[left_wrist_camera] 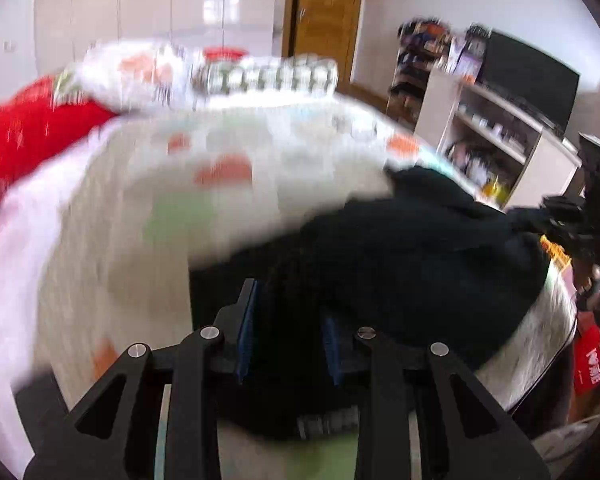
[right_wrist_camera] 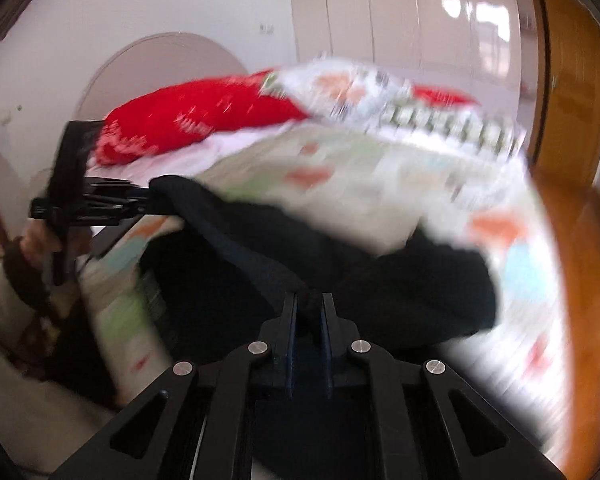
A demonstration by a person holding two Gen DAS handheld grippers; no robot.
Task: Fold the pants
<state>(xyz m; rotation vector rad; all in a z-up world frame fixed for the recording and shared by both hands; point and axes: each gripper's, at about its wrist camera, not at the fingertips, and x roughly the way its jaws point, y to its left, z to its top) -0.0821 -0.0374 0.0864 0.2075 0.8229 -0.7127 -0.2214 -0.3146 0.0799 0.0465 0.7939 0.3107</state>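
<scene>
Pants: dark, near-black soft fabric pants (left_wrist_camera: 400,248), bunched in the lower centre and right of the left wrist view, partly lifted off the patterned white bedspread with orange and green patches (left_wrist_camera: 204,184).
Left gripper: black two-finger left gripper (left_wrist_camera: 290,332) at the bottom centre of its own view; blue-padded fingers (left_wrist_camera: 246,336) clenched on a fold of the dark cloth, with a gap showing between the pads that the fabric fills.
Right gripper: black two-finger right gripper (right_wrist_camera: 309,314) at the bottom centre of its view, jaws almost together and pinching a thin ridge of the same cloth; it also appears at the right edge of the left wrist view.
Span: a taut band of fabric (right_wrist_camera: 236,240) runs from the right pinch toward the left tool in the left-middle of the right wrist view.
Blur: both views are smeared, so seams, waistband and leg ends cannot be told apart.
Step in hand: probably carrying two held corners across to lay one half over the other.
Doing it well: keep both pinches level and equally tensioned, so the edge stays straight; lower onto bare bedspread, away from the red pillow (right_wrist_camera: 188,120) in the upper left.
Risk: slack middle may drag and wrinkle under the fold.
</scene>
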